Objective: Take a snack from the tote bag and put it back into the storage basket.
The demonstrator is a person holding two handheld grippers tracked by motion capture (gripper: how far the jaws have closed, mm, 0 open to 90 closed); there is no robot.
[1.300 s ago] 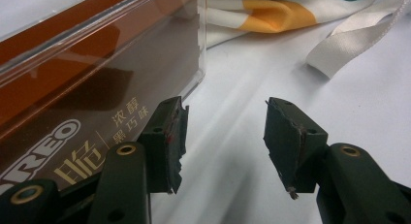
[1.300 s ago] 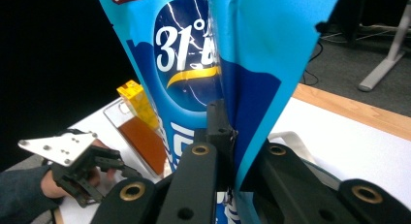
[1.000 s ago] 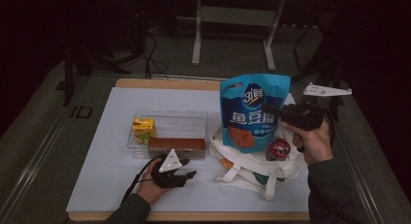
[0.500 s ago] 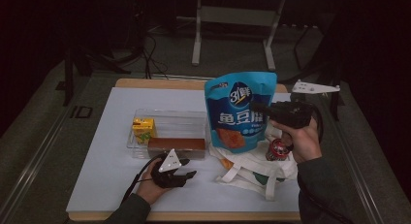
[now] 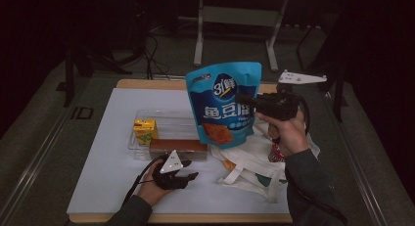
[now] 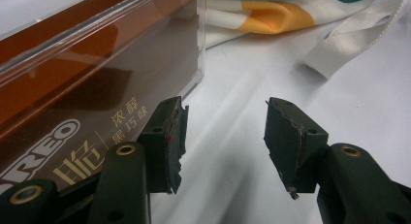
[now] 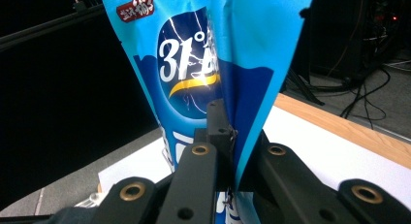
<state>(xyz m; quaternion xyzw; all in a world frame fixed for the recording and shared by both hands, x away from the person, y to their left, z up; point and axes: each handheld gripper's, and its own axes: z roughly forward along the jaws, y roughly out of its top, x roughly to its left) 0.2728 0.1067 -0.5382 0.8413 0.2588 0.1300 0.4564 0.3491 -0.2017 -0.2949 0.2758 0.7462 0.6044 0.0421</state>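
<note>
White surface (image 5: 98, 187), dark room behind. Right hand-held gripper (image 5: 247, 101) is clamped on the blue snack bag (image 5: 222, 106), held upright above the clear tray (image 5: 169, 119) mid-surface. Left hand-held gripper (image 6: 224, 136) rests near the front edge, jaws apart. Advice: lower the bag straight into the tray's free part, avoid the yellow carton (image 5: 145, 130) and brown box (image 5: 177, 146), release only once seated.

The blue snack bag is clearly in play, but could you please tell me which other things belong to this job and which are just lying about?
In the job:
- blue snack bag, clamped in the right tongs
- clear tray
- cloth tote bag

Lying about:
- yellow carton in the tray
- brown box, beside the open left tongs
</note>
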